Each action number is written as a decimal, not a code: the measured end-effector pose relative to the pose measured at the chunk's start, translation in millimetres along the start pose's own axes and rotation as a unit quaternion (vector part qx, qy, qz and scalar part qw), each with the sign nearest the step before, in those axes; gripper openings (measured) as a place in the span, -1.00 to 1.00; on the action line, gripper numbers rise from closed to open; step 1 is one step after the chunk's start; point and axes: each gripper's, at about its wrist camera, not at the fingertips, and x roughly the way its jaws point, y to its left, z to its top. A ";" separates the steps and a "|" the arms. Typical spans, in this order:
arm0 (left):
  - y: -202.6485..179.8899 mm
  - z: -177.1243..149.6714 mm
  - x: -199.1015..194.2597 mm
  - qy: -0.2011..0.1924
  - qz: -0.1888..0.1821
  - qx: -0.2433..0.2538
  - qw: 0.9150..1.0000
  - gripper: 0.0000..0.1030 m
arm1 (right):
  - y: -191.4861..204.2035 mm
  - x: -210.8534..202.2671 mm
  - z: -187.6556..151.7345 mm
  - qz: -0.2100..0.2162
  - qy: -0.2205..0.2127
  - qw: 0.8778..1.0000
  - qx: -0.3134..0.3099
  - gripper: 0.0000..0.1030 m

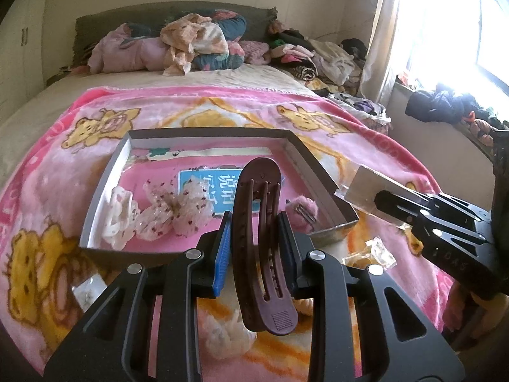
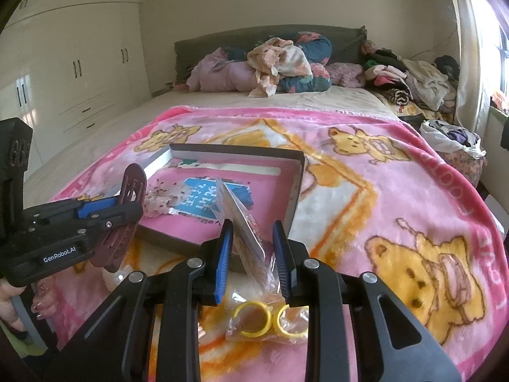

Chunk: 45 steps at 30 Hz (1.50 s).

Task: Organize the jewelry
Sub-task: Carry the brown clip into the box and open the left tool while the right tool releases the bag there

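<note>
Left gripper (image 1: 256, 248) clamped on brown hair clip (image 1: 259, 222), clip upright over near edge of shallow box (image 1: 296, 146) on pink bear blanket (image 1: 222, 105). Right gripper (image 2: 253, 254) grasping clear packet with card (image 2: 245, 232), tilted above box's near right corner. Inside box: white claw clip (image 1: 119, 219), sheer dotted bow (image 1: 173, 213), fuzzy pink clip (image 1: 303, 208). Yellow rings in bag (image 2: 254, 321) on blanket, near side.
</note>
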 end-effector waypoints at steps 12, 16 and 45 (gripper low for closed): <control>2.7 17.4 27.7 0.014 0.000 0.013 1.000 -0.64 | -11.8 17.9 17.5 -0.009 -0.004 1.000 0.007 -0.52; 7.0 19.1 38.5 0.024 0.003 0.011 1.000 -0.86 | -12.4 23.7 20.6 -0.010 -0.003 1.000 0.007 -0.52; 25.8 19.8 76.9 0.066 0.011 -0.004 0.998 -0.88 | -14.6 127.1 35.6 -0.042 0.074 0.996 0.023 -0.50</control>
